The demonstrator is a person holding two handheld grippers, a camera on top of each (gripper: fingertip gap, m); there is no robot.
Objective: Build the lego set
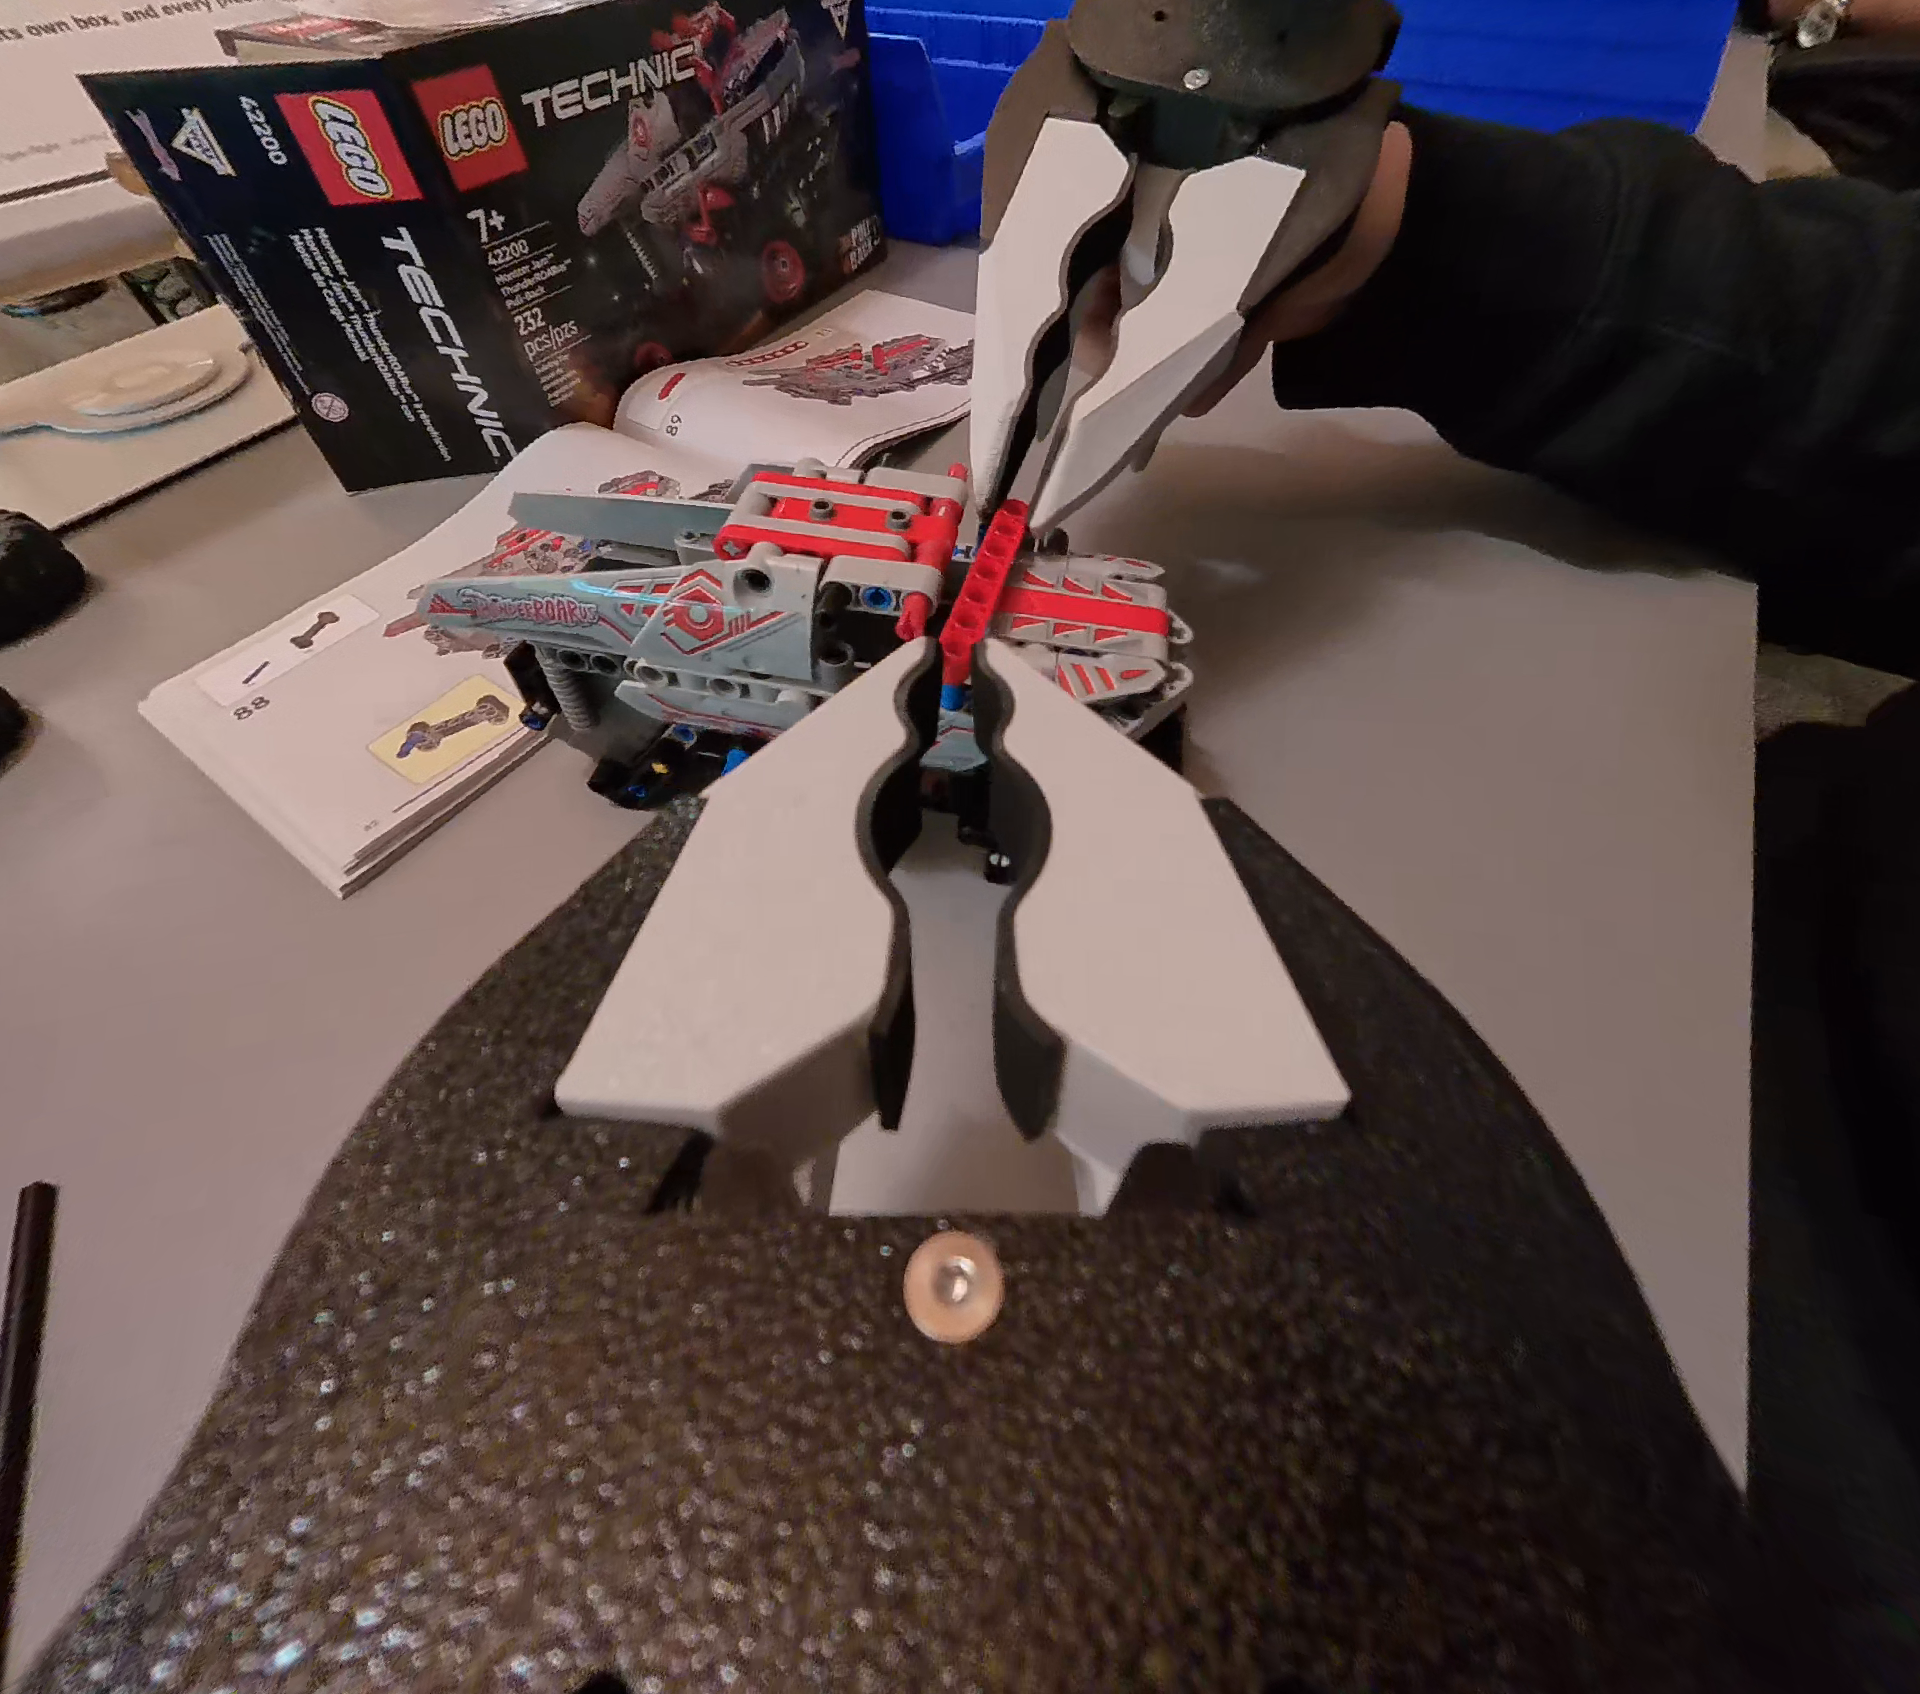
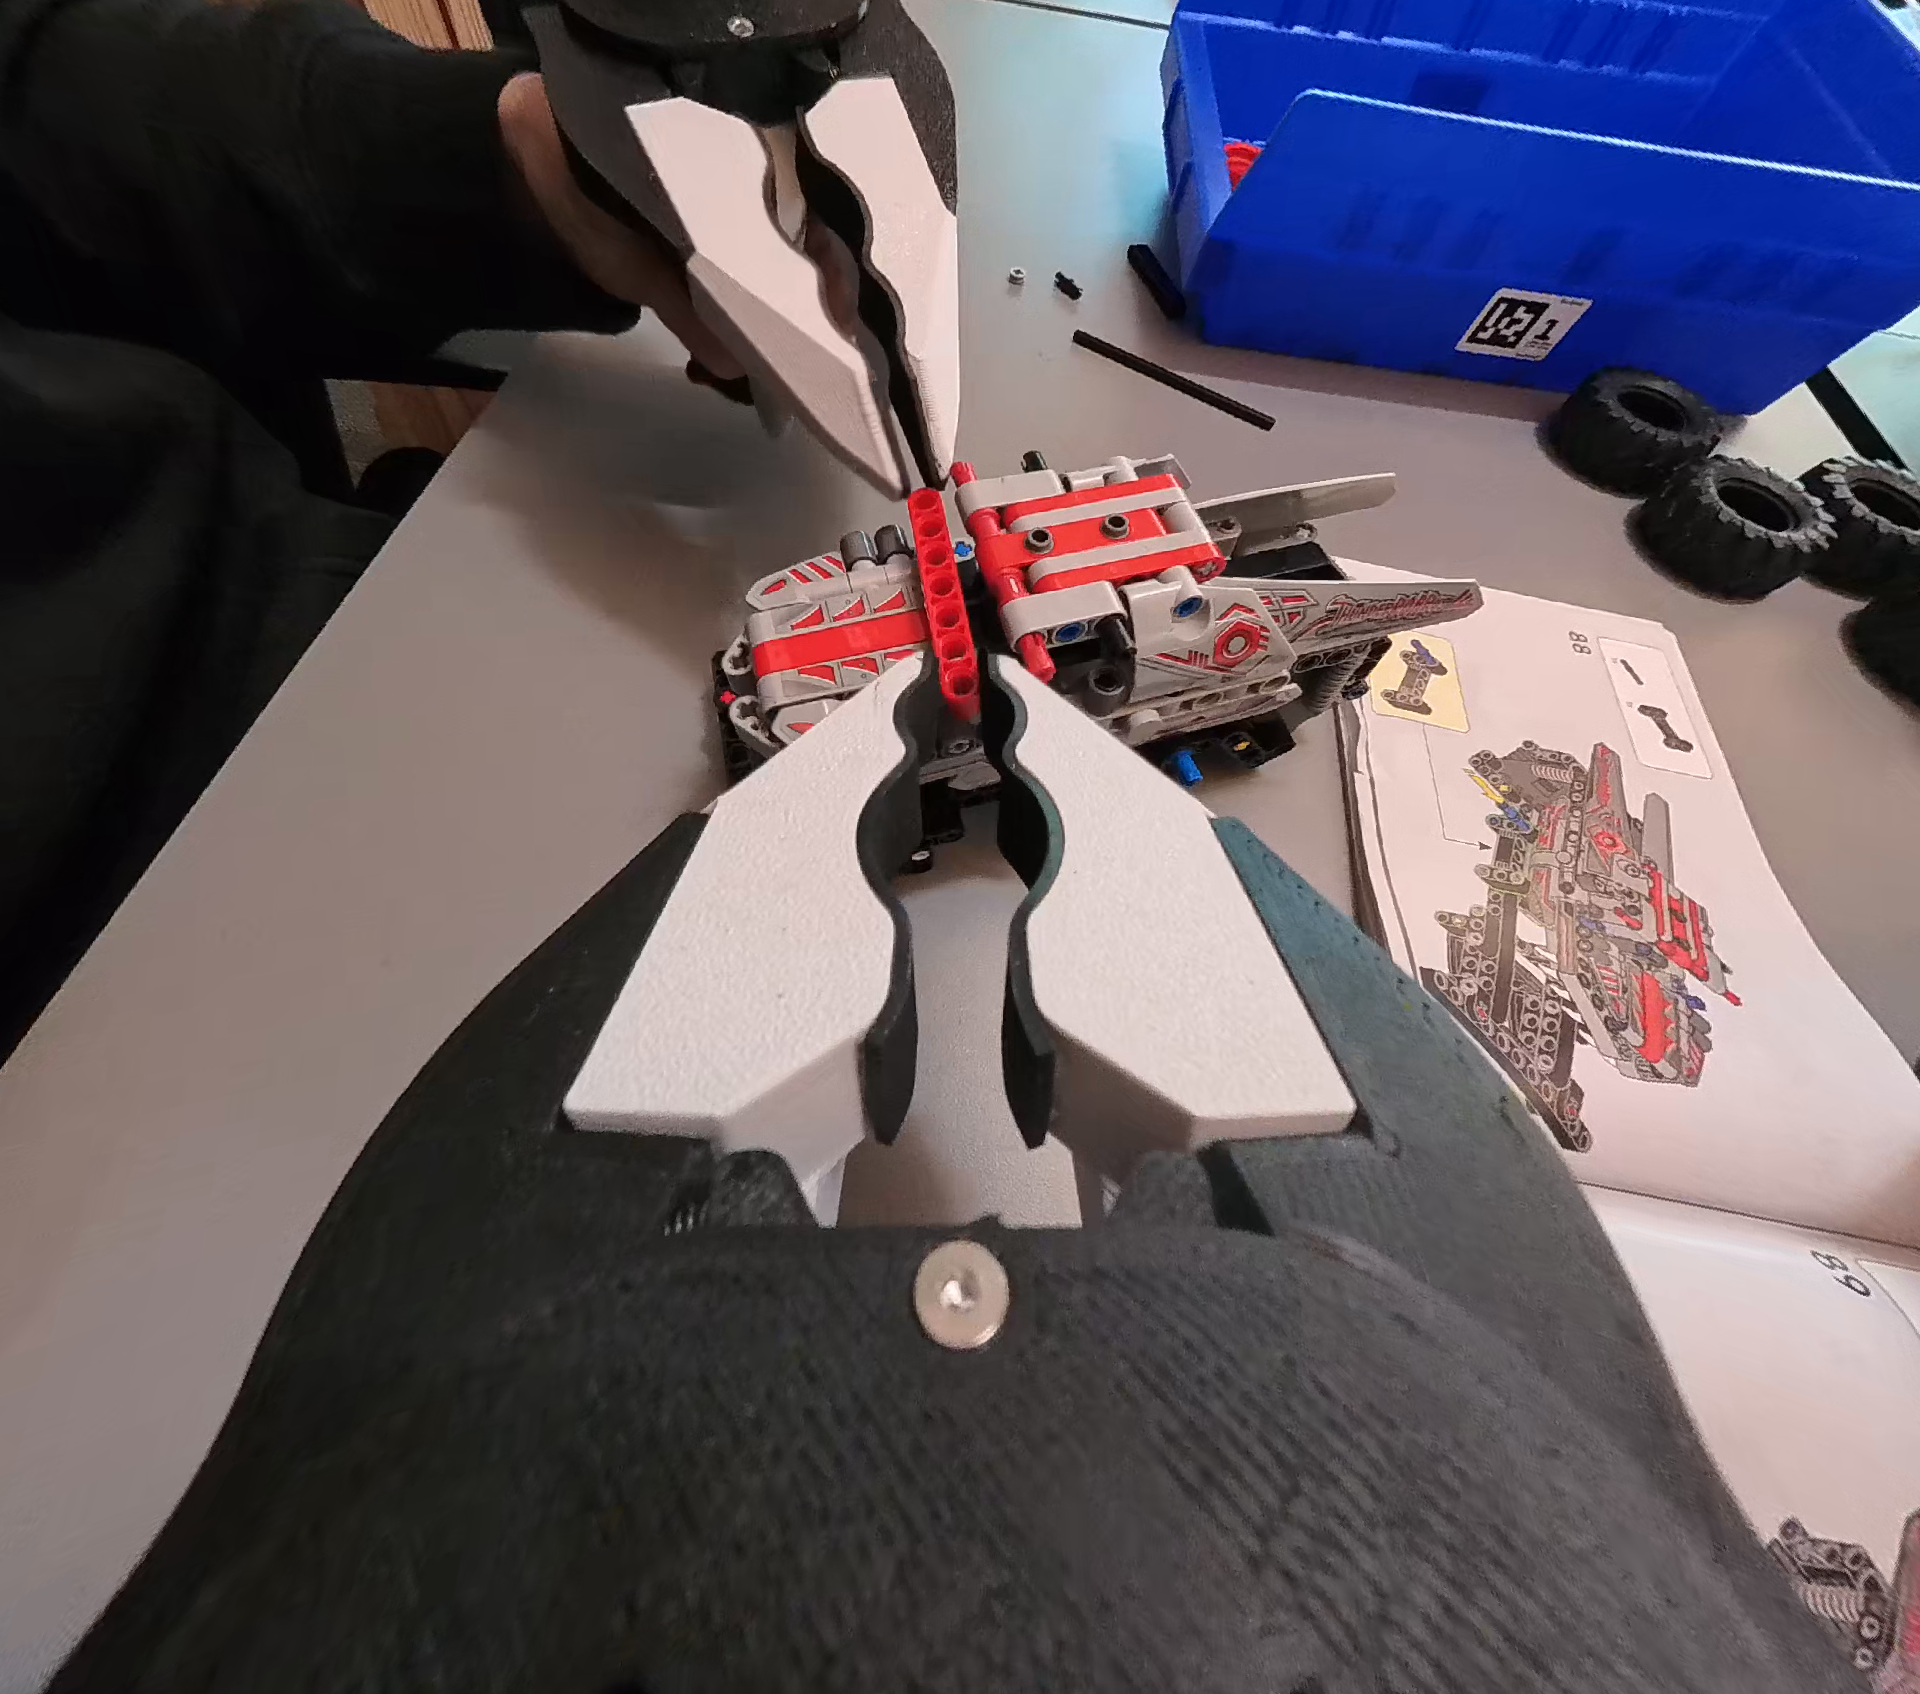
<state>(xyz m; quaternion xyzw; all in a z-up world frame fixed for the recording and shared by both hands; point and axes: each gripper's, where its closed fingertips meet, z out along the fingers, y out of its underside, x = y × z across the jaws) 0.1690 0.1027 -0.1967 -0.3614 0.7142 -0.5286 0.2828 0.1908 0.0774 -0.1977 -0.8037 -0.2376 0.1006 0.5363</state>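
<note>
Left gripper (image 1: 951, 657), grey plastic fingers w/ black wavy pads: tips pinch near end of long red perforated Technic beam (image 1: 982, 579), which lies crosswise over grey-and-red Lego truck body (image 1: 831, 616). Jaws nearly together, clamped on beam end. Right gripper (image 2: 961, 673), same build, pinches opposite end of same beam from other side of model; also closed on it. In left wrist view, right gripper comes down steeply from above, tips at far end of beam.

Model sits on grey tabletop (image 1: 1351, 709), partly overlapping open white instruction booklet (image 2: 1558, 865). No wheels fitted: black rubber tyres (image 2: 1725, 512) lie loose beyond booklet, well apart from model. Thin black axle rod (image 2: 1172, 380) and two tiny loose bits on table between model and blue plastic parts bin (image 2: 1558, 190). Dark printed set box (image 1: 468, 221) stands behind model, past booklet.

Judgement: one grip per end is prob. meant to keep beam level while it's pressed onto pins below, so both ends seat together w/o tilting. Can't tell if pins are already engaged; the join is hidden under beam. Model rests unheld on table, so downward push is the safe direction; sideways force would slide it over booklet. Build looks late-stage: bodywork on, wheels/axles pending.
</note>
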